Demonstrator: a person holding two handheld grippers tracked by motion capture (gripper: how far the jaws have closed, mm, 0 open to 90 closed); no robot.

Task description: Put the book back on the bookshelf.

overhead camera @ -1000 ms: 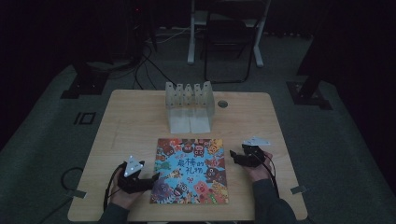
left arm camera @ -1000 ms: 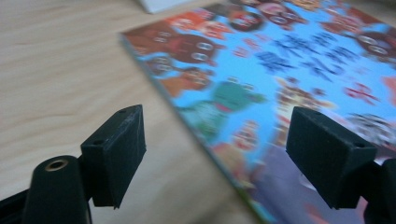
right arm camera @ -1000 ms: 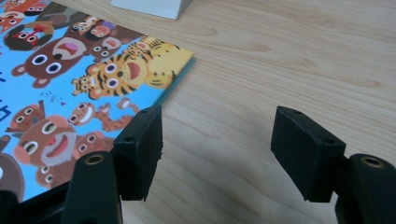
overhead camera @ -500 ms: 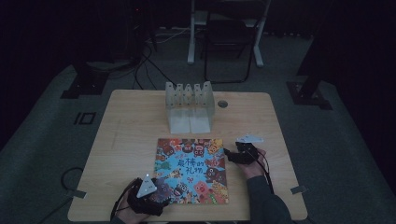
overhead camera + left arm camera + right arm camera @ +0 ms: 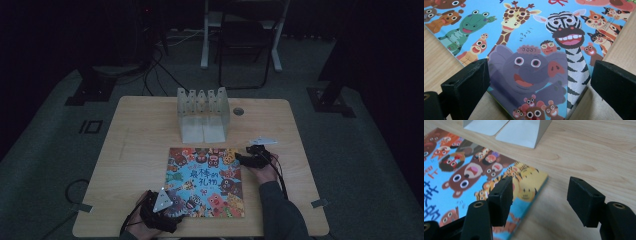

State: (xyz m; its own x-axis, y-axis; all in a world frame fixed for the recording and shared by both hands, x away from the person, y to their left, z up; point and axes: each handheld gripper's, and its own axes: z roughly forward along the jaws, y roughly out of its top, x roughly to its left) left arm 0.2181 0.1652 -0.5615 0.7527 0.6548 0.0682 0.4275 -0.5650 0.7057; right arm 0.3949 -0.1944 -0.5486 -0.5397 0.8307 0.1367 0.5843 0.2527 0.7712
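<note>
A pale wood-grain table (image 5: pixel 140 150) bears a flat, glossy square picture book (image 5: pixel 205 182) near its front edge; behind it stands a translucent slotted rack (image 5: pixel 202 115); the left gripper (image 5: pixel 172 212), jaws just widened, straddles the book's near corner, pads clear; the right gripper (image 5: pixel 245 159), jaws narrowing but apart, hovers at the book's right edge, where its view shows tigers.

The picture book (image 5: pixel 206 181) is showing a bright blue cover crowded with cartoon animals: a purple elephant (image 5: pixel 529 72), a black-and-white striped zebra (image 5: pixel 569 37), a spotted yellow giraffe (image 5: pixel 512 20), orange tigers. The tabletop (image 5: pixel 140 135) is showing pale wood grain. The rack (image 5: pixel 202 115) is looking off-white.
</note>
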